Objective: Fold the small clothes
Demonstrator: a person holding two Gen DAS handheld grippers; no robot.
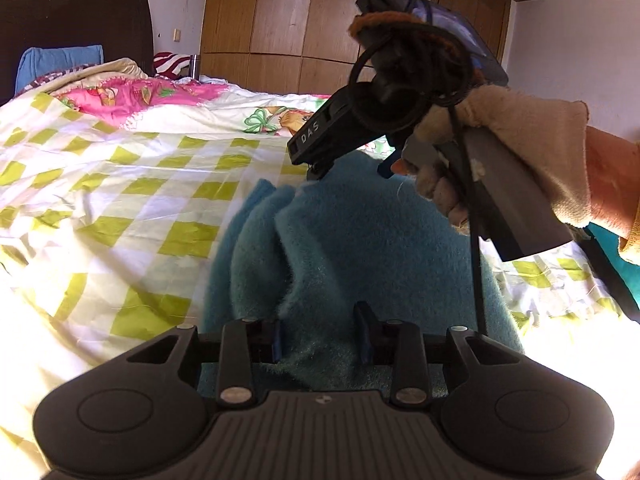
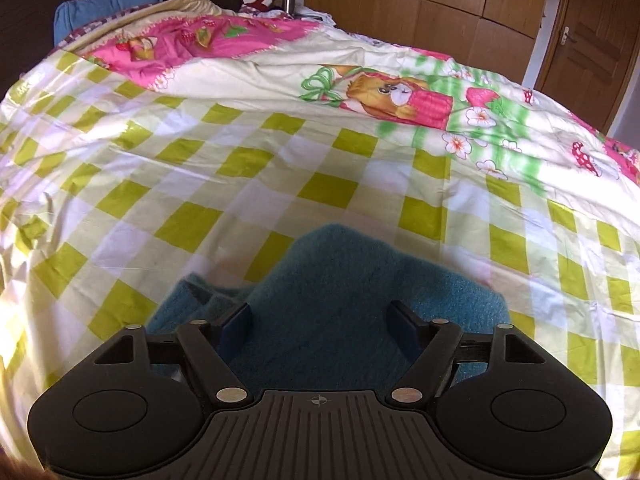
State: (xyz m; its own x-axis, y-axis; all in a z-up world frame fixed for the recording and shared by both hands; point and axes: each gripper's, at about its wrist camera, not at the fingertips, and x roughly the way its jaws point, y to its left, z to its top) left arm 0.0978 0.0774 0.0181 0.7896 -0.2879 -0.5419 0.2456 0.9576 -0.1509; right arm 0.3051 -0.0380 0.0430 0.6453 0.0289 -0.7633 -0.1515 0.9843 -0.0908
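Observation:
A fuzzy blue fleece garment (image 1: pixel 360 240) lies bunched on the checked bedspread (image 1: pixel 140 200). In the left wrist view my left gripper (image 1: pixel 320 336) has its jaws half closed, with a thick fold of the fleece filling the gap between the blue pads. A gloved hand (image 1: pixel 500 140) holds my right gripper (image 1: pixel 352 170) at the garment's far edge, tips just over the cloth. In the right wrist view the right gripper (image 2: pixel 320 320) stands wide open above the blue fleece garment (image 2: pixel 340 280), which spreads under and between the fingers without being pinched.
The bed's green-and-white checked cover (image 2: pixel 280 180) runs far ahead and to both sides. Pink patterned bedding (image 2: pixel 208 36) and a blue pillow (image 2: pixel 104 4) lie by the dark headboard. Wooden wardrobes (image 2: pixel 440 0) and a door (image 2: pixel 588 48) line the far wall.

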